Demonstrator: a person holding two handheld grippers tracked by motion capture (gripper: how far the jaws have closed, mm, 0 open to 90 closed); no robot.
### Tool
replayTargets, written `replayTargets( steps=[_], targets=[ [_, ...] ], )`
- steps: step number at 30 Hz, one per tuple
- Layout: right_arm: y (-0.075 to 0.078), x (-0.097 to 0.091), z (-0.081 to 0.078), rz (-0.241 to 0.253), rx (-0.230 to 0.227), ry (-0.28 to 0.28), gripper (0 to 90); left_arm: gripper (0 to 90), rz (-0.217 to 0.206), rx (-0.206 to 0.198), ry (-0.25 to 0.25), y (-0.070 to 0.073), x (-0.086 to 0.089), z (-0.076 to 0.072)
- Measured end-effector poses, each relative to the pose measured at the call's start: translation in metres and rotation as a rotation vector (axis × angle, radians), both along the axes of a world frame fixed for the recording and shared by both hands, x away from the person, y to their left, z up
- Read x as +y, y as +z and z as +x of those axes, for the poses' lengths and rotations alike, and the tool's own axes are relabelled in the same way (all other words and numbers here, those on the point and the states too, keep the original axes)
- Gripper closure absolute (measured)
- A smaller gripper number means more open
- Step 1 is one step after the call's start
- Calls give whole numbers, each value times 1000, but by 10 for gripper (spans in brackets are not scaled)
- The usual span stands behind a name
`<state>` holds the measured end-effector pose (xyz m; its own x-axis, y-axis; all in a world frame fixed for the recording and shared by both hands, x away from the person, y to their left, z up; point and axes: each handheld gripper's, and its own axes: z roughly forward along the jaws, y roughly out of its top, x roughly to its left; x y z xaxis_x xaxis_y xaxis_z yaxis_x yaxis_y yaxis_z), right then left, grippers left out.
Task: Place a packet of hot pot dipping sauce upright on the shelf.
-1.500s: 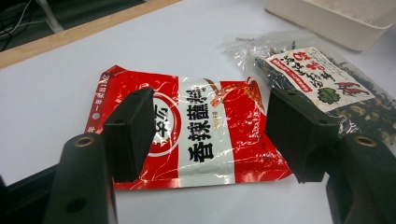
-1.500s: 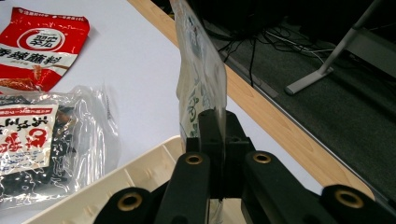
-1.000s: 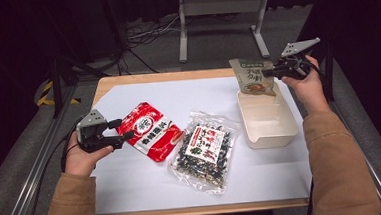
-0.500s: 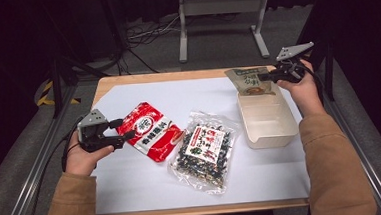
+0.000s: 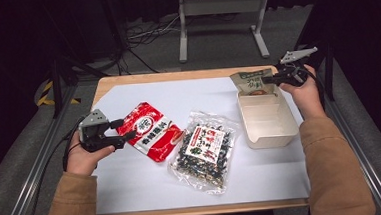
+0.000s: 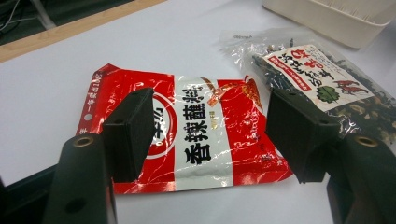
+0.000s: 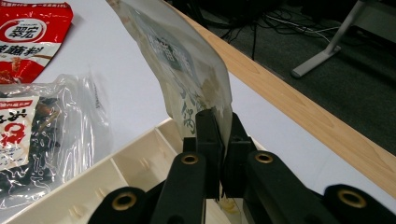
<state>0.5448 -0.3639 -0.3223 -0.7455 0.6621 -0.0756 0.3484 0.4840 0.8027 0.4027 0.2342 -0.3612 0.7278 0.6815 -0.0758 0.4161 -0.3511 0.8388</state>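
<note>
White sheet (image 5: 148,185) covers the table; on it sits my cream tray (image 5: 272,132), with the clear seaweed bag (image 5: 206,149) beside it. Since a second ago my right gripper (image 5: 277,79) has swung the tan pouch (image 5: 251,81) from upright over the tray's far end to tilted toward the sheet's far edge, so I judge the drop isn't finished. Its jaws pinch the pouch's edge (image 7: 219,135). My left gripper (image 6: 205,135) hangs spread, gripping nothing, over the red sachet (image 6: 196,135). Bare sheet lies near me.
</note>
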Motion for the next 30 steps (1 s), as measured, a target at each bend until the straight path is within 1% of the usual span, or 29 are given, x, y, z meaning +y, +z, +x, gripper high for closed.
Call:
replayTargets(
  steps=[3,5,9,13,17,19,20,22,23,24,26,27,28,29,30],
  targets=[
    [0,-1,-1,-10,-1,-24,875,338,1,0,0,0,0,0],
    [-1,-1,-1,-14,10,-58,878,338,3,-2,0,1,0,0],
    [-4,-1,0,-40,25,-93,877,338,-4,2,1,0,1,-1],
    [-6,0,0,-57,22,-112,876,338,-5,3,2,0,2,0],
    [-7,5,-1,-90,7,-126,874,338,-4,0,-3,0,1,0],
    [-7,5,-1,-97,7,-133,871,338,-1,-3,-6,1,1,0],
    [-7,6,-2,-101,9,-142,857,338,-2,-3,-6,1,1,0],
    [-5,6,-3,-122,4,-159,780,338,-8,1,-3,1,1,0],
    [-5,7,-3,-131,4,-164,765,338,-6,-1,-4,1,1,0],
    [-5,7,-4,-133,4,-165,749,338,-5,-2,-4,1,1,0],
    [-4,6,-5,-127,4,-170,699,338,-9,9,-1,0,1,0],
    [-3,6,-6,-129,2,-184,651,338,-5,6,-4,0,1,1],
    [-3,6,-6,-129,2,-184,651,337,-5,6,-4,0,1,1],
    [-2,5,-8,-130,-7,-202,604,337,-2,5,-4,0,1,2],
    [-2,4,-8,-126,-12,-208,581,337,-4,5,-5,0,1,2]
  ],
)
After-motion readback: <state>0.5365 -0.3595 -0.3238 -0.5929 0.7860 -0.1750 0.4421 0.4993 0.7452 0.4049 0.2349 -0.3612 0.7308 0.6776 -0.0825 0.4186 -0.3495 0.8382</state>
